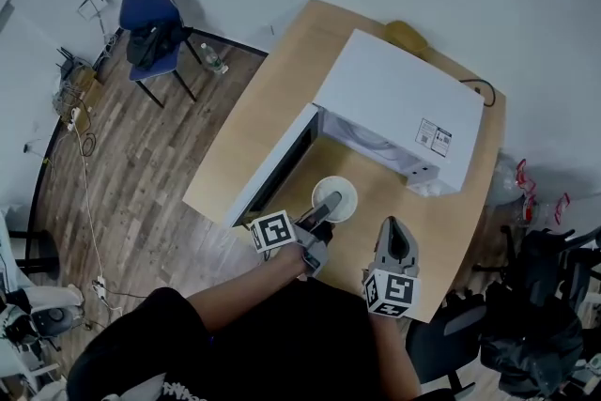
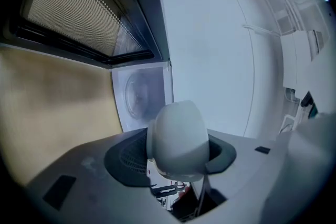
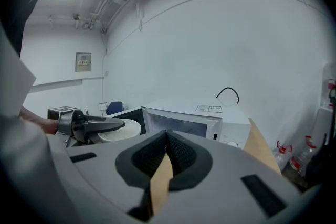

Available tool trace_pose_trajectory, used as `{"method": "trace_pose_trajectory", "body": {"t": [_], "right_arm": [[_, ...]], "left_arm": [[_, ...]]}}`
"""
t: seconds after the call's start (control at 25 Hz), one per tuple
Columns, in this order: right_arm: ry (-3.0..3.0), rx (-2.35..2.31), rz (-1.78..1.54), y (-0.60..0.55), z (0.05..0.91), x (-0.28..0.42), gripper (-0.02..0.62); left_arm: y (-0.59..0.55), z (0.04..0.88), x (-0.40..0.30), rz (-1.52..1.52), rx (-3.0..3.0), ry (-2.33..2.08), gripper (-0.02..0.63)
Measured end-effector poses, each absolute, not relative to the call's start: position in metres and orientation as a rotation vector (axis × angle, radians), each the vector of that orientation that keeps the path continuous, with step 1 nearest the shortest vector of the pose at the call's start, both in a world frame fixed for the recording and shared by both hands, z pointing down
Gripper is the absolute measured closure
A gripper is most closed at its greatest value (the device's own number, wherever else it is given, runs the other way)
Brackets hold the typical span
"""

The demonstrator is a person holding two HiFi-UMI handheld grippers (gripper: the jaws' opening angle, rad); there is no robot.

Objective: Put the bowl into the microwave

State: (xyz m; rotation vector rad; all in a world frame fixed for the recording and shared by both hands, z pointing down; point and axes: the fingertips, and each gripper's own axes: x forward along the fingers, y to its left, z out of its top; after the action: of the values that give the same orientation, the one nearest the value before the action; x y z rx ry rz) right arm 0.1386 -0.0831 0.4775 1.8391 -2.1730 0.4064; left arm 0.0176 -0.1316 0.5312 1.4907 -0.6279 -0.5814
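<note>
A white bowl (image 1: 338,198) hangs just in front of the open white microwave (image 1: 399,103), over the wooden table (image 1: 249,131). My left gripper (image 1: 325,208) is shut on the bowl's near rim, one jaw over it and one under it. In the left gripper view the bowl (image 2: 178,136) fills the gap between the pads, and the microwave's cavity with its glass turntable (image 2: 139,94) lies straight ahead. The microwave door (image 1: 277,166) stands swung out to the left. My right gripper (image 1: 392,228) is shut and holds nothing, to the right of the bowl (image 3: 123,128).
A blue chair (image 1: 150,23) stands on the wood floor at the far left. A yellow object (image 1: 406,35) and a black cable (image 1: 479,87) lie behind the microwave. A black office chair (image 1: 526,315) is at the lower right, past the table's edge.
</note>
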Motion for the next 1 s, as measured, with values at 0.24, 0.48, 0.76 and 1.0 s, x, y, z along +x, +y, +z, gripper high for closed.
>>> {"method": "trace_pose_trajectory", "body": {"t": [0.24, 0.48, 0.76, 1.0], "right_arm": [[-2.175, 1.838, 0.484, -0.109, 0.493, 0.159, 0.535], [-2.188, 1.794, 0.501, -0.126, 0.509, 0.166, 0.535], [-2.207, 1.74, 0.546, -0.137, 0.525, 0.169, 0.535], [-2.217, 1.731, 0.553, -0.152, 0.53, 0.173, 0.535]], "left_arm": [[-0.174, 0.562, 0.043, -0.539, 1.493, -0.681, 0.379], [-0.213, 0.586, 0.059, -0.572, 1.484, -0.695, 0.379], [-0.251, 0.619, 0.072, -0.536, 1.468, -0.775, 0.379], [-0.277, 0.648, 0.08, -0.518, 1.429, -0.813, 0.379]]}}
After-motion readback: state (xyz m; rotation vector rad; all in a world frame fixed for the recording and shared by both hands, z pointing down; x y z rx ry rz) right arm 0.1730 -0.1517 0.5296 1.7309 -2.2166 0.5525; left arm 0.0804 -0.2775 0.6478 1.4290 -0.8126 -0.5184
